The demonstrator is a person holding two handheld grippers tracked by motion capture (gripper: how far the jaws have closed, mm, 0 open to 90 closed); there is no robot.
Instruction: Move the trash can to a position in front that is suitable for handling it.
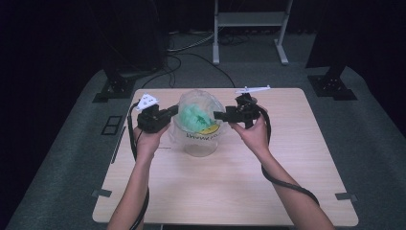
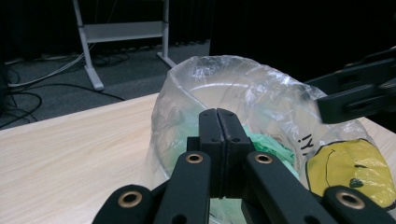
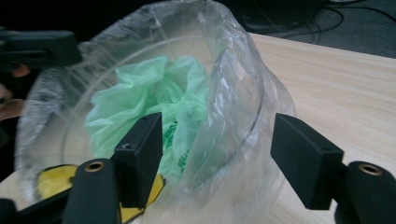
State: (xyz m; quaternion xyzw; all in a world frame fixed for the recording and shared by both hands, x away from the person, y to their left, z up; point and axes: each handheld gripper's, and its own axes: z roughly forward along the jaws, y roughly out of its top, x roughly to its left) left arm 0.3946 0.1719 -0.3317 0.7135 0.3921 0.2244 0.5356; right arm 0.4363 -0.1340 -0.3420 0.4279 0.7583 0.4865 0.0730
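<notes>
Here, your landmark is the round clear container (image 1: pixel 200 143) draped in a clear plastic bag (image 1: pixel 198 98), standing on the pale wooden table (image 1: pixel 287 158) a little behind its middle. Inside it lies a crumpled green plastic bag (image 1: pixel 194 117), and a yellow smiley-face print (image 1: pixel 210 129) sits on the container's near right side. Your left gripper (image 1: pixel 173 111) is at the container's left rim, with its jaws pressed flat together; in the left gripper view the clear film lies right at their tips, but whether any of it is pinched there cannot be told. Your right gripper (image 1: pixel 219 115) is at the container's right rim with its jaws standing wide apart. In the right gripper view a fold of the clear bag and the container's rim lie between them, one jaw inside the container by the green bag, the other outside, neither pad pressing on the film.
</notes>
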